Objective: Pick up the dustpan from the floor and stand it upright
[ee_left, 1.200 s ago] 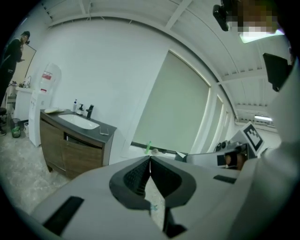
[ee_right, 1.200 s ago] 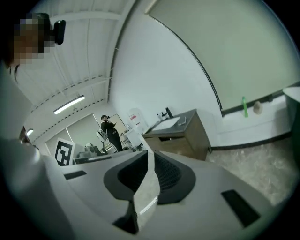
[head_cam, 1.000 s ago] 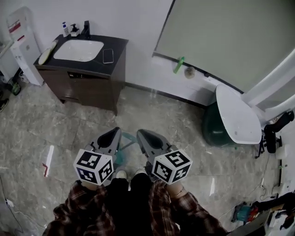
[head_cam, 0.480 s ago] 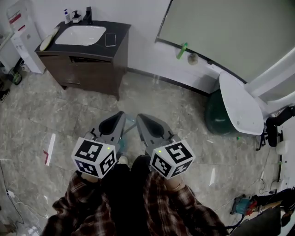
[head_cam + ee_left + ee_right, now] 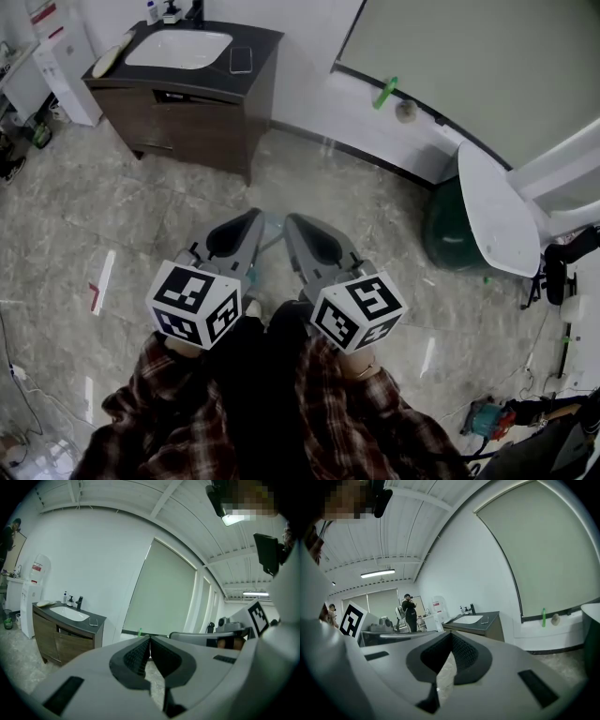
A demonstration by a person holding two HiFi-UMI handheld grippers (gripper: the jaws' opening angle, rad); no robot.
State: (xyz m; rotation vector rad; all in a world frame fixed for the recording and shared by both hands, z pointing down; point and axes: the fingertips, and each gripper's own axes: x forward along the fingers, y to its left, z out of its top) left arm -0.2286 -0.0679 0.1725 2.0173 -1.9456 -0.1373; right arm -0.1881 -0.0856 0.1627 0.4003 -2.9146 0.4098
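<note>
While both hover over marbled floor [image 5: 122, 225], L gripper [image 5: 255, 217] clenched empty, R gripper [image 5: 291, 221] likewise, teal blur [image 5: 269, 231] between, unclear

The left gripper [image 5: 257, 217] and the right gripper [image 5: 290, 222] are held side by side in front of the body, both pointing forward and a little downward. Their fingertips are near each other but apart. On each gripper the jaws are pressed together, with nothing between the pads [image 5: 136, 656]. Behind the fingers sit the marker cubes [image 5: 195, 305], and behind those are the forearms in checked sleeves [image 5: 155, 417].
</note>
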